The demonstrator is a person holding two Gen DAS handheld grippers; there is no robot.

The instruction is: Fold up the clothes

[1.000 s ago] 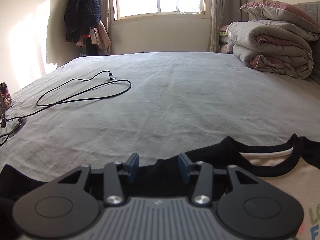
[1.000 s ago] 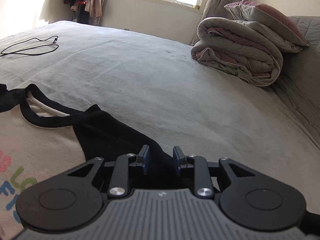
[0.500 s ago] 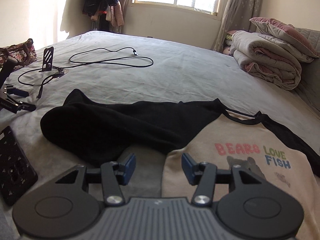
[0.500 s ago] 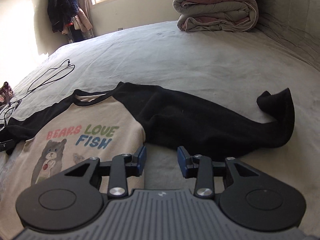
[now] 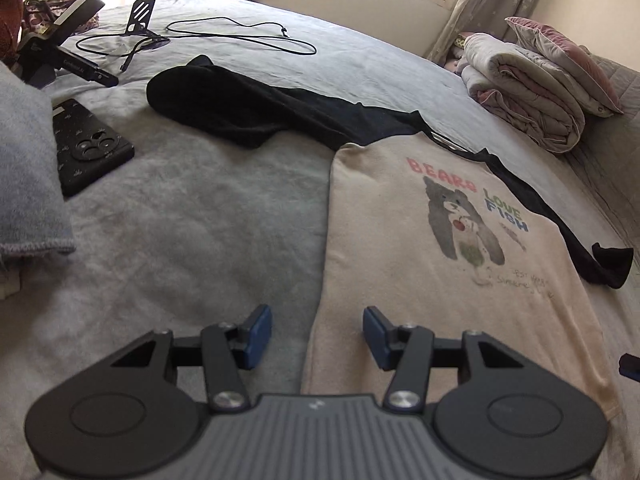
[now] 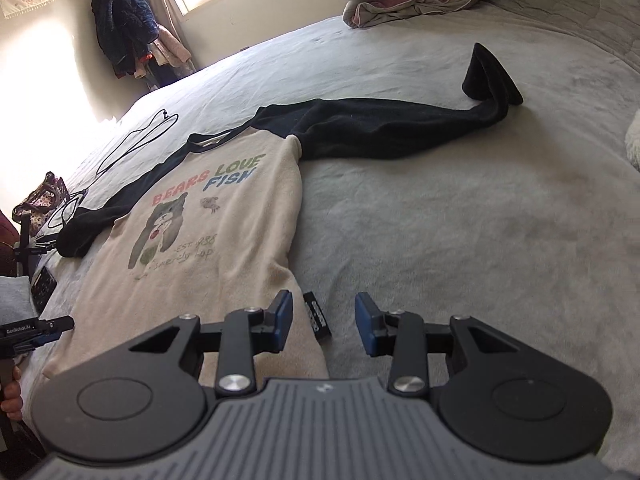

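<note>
Left gripper (image 5: 317, 336) hangs low over the near edge of the bed (image 5: 192, 216), jaws spread partway — nothing between the blue pads (image 5: 256, 334), nothing pinched. The left side seam of the sweatshirt (image 5: 400, 264) runs up right through the gap below it: one pad sits over bare grey bedcover, the other over cream fabric. Whether the tips touch the cloth cannot be told from here.

Over to the right gripper (image 6: 323, 322) — also spread partway, also empty. Its left pad hovers over the sweatshirt's lower right corner, its right pad over the bedcover. A small black bar (image 6: 317, 318) lies on the bed just beside the hem, showing in the gap between the pads, not gripped.

The sweatshirt lies flat and face-up along the near edge of the bed, bear print and "BEARS LOVE FISH" showing, collar pointing toward the far edge. Both black sleeves are flung outward: the left sleeve (image 5: 248, 108) bunches toward the left edge, the right sleeve (image 6: 400, 128) stretches toward the right edge with its cuff kinked up.

By the left edge lie a black phone (image 5: 90, 148) face-down, a black cable (image 5: 240, 38) looped on the cover and a small stand (image 5: 140, 16). A folded duvet (image 5: 532, 104) is stacked at the far right corner.
</note>
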